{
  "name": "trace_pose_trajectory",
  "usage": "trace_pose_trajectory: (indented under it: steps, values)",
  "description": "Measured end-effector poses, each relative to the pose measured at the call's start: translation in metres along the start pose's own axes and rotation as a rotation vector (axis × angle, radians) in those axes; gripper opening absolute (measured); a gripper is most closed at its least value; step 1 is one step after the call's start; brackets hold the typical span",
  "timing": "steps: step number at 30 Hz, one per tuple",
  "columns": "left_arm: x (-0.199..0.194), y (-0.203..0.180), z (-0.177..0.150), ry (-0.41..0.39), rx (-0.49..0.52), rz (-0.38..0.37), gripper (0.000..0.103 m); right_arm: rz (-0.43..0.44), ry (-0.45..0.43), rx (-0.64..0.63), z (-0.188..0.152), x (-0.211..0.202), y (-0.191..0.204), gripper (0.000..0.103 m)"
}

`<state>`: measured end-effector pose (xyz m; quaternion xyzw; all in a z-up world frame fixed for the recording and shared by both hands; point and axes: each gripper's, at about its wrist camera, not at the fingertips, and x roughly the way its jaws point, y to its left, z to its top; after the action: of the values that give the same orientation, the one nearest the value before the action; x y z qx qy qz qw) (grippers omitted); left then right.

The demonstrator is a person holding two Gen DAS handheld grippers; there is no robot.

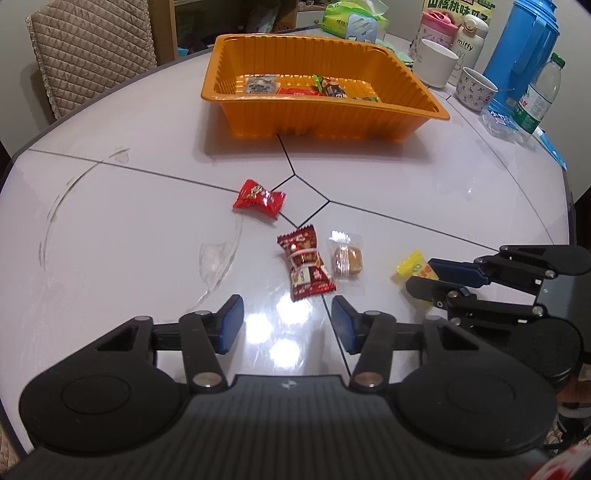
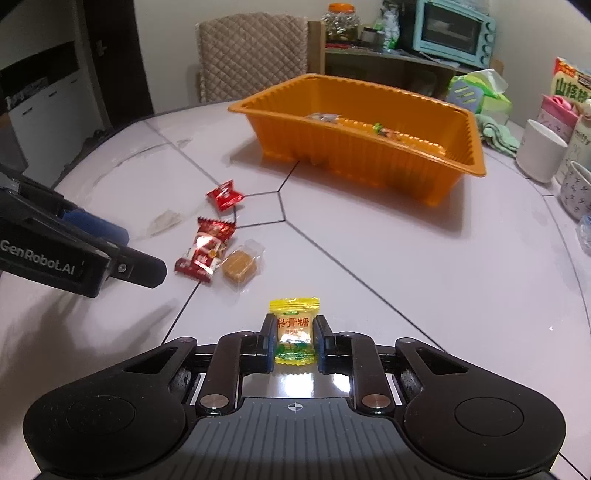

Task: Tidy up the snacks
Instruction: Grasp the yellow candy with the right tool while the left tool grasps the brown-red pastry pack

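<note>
An orange tray (image 1: 424,105) (image 2: 454,173) at the far side of the table holds several wrapped snacks. Loose on the table lie a bright red candy (image 1: 258,199) (image 2: 223,195), a dark red packet (image 1: 306,264) (image 2: 205,249) and a clear-wrapped brown cake (image 1: 346,260) (image 2: 240,266). My right gripper (image 2: 294,341) (image 1: 419,278) is shut on a yellow candy (image 2: 294,332) (image 1: 412,267) low at the table. My left gripper (image 1: 287,325) (image 2: 122,251) is open and empty, just short of the dark red packet.
Cups (image 1: 436,62), a blue thermos (image 1: 521,51), a water bottle (image 1: 539,99) and a tissue pack (image 1: 351,20) stand at the back right. A quilted chair (image 2: 253,55) stands behind the table. A toaster oven (image 2: 452,29) sits on a shelf.
</note>
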<state>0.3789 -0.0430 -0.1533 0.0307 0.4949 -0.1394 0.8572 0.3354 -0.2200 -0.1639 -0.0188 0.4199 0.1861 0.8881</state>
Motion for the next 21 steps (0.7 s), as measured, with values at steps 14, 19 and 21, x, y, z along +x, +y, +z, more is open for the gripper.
trace_pose_trajectory:
  steps: [14, 19, 21]
  values:
    - [0.029, -0.007, 0.026, -0.025, 0.025, -0.035, 0.027, -0.022, -0.071, 0.189, 0.024, -0.022, -0.042, 0.021]
    - [0.040, -0.010, 0.029, -0.013, 0.036, -0.039, 0.019, -0.032, -0.075, 0.215, 0.022, -0.025, -0.050, 0.021]
    - [0.042, -0.010, 0.029, -0.015, 0.035, -0.039, 0.018, -0.034, -0.073, 0.221, 0.021, -0.026, -0.052, 0.021]
